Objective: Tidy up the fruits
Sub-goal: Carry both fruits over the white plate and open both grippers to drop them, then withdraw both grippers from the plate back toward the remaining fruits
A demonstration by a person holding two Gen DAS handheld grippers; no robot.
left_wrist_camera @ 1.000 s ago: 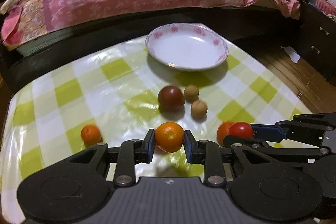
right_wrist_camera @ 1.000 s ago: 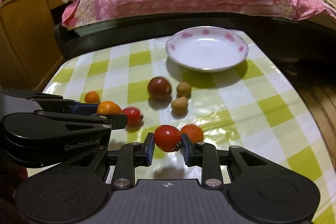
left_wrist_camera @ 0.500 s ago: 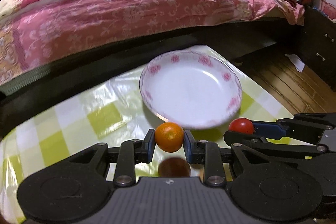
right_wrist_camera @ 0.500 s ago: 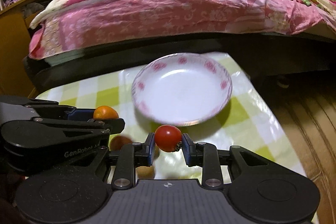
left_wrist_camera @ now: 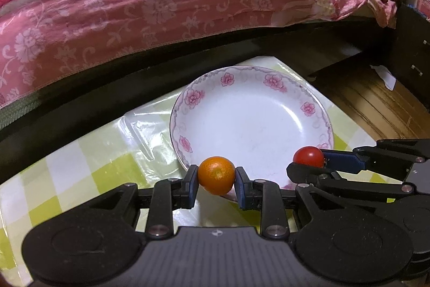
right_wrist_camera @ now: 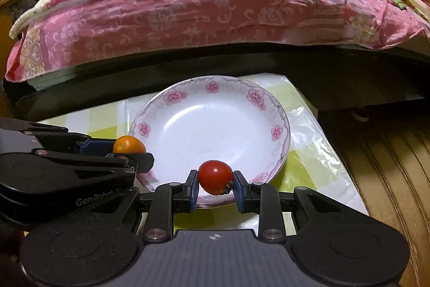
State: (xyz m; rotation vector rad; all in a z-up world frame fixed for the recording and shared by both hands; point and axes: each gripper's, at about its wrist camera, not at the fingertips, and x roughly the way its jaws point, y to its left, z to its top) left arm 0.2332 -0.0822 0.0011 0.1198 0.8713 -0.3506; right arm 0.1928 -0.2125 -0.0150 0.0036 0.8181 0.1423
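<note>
White plate: one; gripped orange, tomato: one each.

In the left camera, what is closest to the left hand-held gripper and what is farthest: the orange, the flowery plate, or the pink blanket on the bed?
1. The orange, held between the left hand-held gripper fingers.
2. The flowery plate, just ahead on the checked tablecloth.
3. The pink blanket, on the bed beyond the table.

Home bedroom: bed with pink floral quilt, checked tablecloth, wooden floor.
</note>
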